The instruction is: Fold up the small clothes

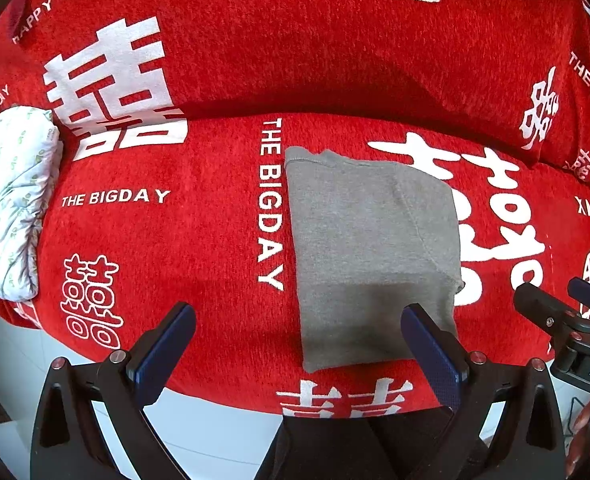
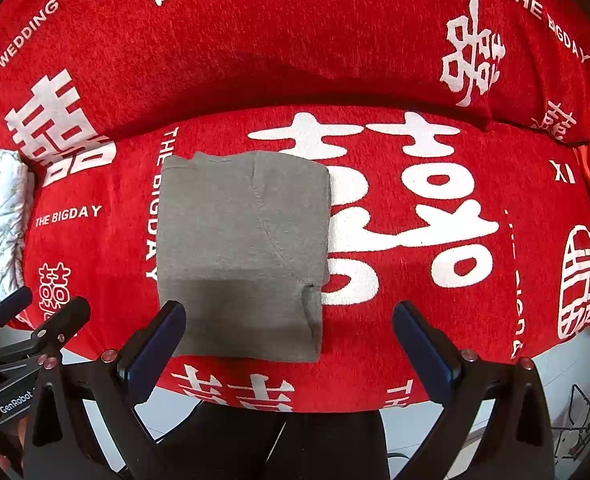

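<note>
Folded grey garment [image 2: 241,256] lying flat on the red printed sofa cover [image 2: 415,280], its long axis running from the near seat edge toward the backrest, ribbed hem at the far end. Left tongs [image 1: 298,344] and right tongs [image 2: 289,340] both spread apart, holding nothing, near the garment's front edge. White patterned bundle [image 1: 11,200] at far left.

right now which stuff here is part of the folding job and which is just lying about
Part of the job:
- grey garment, folded into a rectangle on the sofa
- left gripper and right gripper, jaws open

Just lying about:
- white patterned bundle
- red sofa cover
</note>
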The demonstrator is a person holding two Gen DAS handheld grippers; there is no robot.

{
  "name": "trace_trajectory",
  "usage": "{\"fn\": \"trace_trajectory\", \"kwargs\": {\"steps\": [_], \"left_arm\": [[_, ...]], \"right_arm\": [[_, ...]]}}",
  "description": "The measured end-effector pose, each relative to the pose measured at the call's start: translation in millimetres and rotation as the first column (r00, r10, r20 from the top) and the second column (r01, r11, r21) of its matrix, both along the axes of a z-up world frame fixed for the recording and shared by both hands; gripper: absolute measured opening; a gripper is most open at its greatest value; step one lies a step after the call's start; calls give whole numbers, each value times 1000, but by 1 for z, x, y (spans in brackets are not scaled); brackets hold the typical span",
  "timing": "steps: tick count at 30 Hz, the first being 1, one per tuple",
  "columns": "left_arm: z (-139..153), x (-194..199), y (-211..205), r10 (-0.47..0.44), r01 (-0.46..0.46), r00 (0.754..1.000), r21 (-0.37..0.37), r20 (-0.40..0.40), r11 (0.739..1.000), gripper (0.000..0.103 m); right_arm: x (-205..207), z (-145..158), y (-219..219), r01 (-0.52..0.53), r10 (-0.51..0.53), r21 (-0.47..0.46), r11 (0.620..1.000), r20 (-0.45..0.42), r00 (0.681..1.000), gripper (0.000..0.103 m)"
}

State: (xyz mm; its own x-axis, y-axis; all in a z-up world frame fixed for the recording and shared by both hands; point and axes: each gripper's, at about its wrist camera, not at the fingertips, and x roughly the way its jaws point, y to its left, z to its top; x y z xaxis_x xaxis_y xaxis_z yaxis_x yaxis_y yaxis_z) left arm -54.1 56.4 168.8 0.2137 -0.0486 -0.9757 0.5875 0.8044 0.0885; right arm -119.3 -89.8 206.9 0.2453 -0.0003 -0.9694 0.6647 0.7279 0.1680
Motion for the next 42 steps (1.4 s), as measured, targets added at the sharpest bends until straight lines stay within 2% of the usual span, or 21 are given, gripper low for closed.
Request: {"fn": "trace_trajectory", "kwargs": {"steps": [19,29,42], "left_arm": [[0,0,2,-1,1,1000,-1,3,1000,103],[2,-2,4,43,-43,999,2,12,999,103],[3,-4,2,43,-43,999,-3,15,999,103]], "right_arm": [[1,2,2,1,-1,1,1000,0,1000,103],[1,4,3,0,0,2,1000,-1,1000,103],[1,3,5,0,0,1,1000,0,1000,103]]}}
